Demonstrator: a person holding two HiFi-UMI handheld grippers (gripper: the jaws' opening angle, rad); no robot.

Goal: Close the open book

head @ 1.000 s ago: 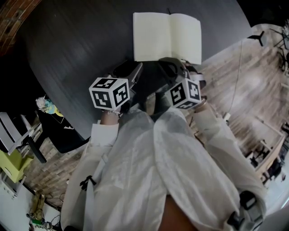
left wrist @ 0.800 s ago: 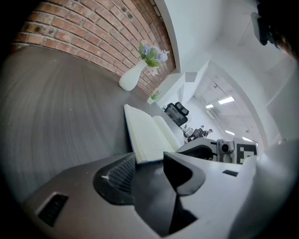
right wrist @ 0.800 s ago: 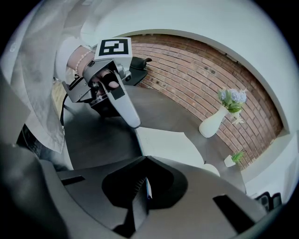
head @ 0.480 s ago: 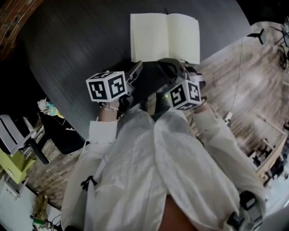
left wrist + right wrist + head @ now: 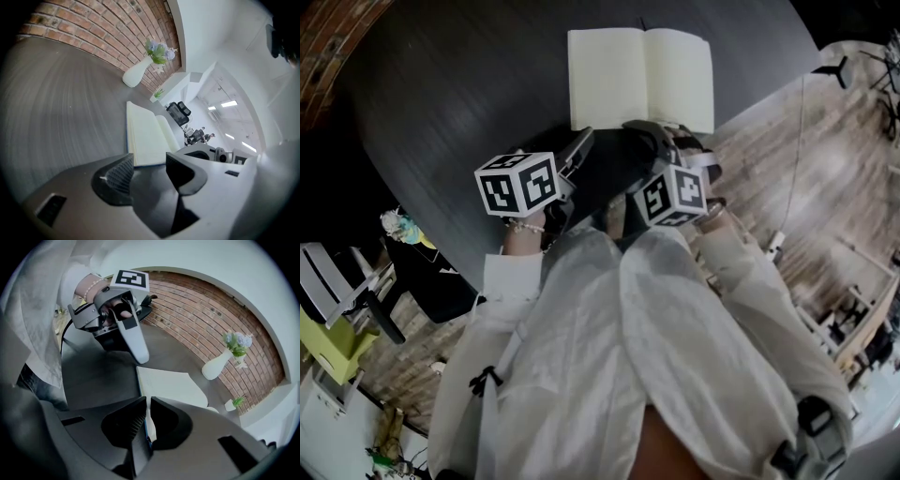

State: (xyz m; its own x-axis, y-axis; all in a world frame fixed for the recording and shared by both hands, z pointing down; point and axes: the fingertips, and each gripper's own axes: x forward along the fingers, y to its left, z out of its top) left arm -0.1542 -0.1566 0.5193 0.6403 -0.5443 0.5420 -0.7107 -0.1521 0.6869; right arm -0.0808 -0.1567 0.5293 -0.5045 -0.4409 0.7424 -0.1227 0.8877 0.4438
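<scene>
The open book (image 5: pixel 639 75) lies flat on the dark round table (image 5: pixel 469 94), cream pages up, with a blue cover edge (image 5: pixel 138 380). My left gripper (image 5: pixel 581 142) rests just short of the book's near left corner. Its jaws (image 5: pixel 149 161) are opening wide, with nothing between them and the book (image 5: pixel 145 136) ahead. My right gripper (image 5: pixel 652 129) is at the near edge of the right-hand page. Its jaws (image 5: pixel 148 401) are shut to a thin slit, and the book's blue cover edge runs down into that slit.
A white vase with flowers (image 5: pixel 136 75) stands at the table's far side by a brick wall (image 5: pixel 197 310). Chairs (image 5: pixel 337 291) and a wooden floor (image 5: pixel 806 187) surround the table. My white sleeves (image 5: pixel 609 328) fill the lower head view.
The left gripper's marker cube has rolled and shifted slightly left. The right gripper and the book have hardly moved.
</scene>
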